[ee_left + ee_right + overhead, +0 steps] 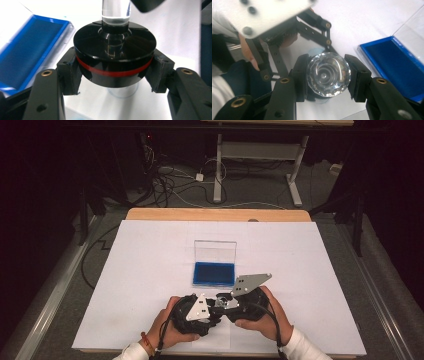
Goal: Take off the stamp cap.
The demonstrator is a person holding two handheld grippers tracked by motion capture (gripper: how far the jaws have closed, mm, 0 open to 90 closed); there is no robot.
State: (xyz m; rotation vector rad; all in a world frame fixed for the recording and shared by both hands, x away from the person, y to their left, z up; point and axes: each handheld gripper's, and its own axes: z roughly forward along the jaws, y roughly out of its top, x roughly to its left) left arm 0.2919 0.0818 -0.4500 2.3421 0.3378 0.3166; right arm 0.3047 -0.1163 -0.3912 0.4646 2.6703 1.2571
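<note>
while high view hides the grips behind hands, left gripper (113,75) view shows it clamped on black base (113,53) w/ red band; right gripper (328,78) view shows it clamped on crystal knob (328,78), near blue box (214,273).

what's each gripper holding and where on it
The left gripper clamps the black disc base by its rim. The right gripper clamps the faceted clear knob by its sides.
</note>
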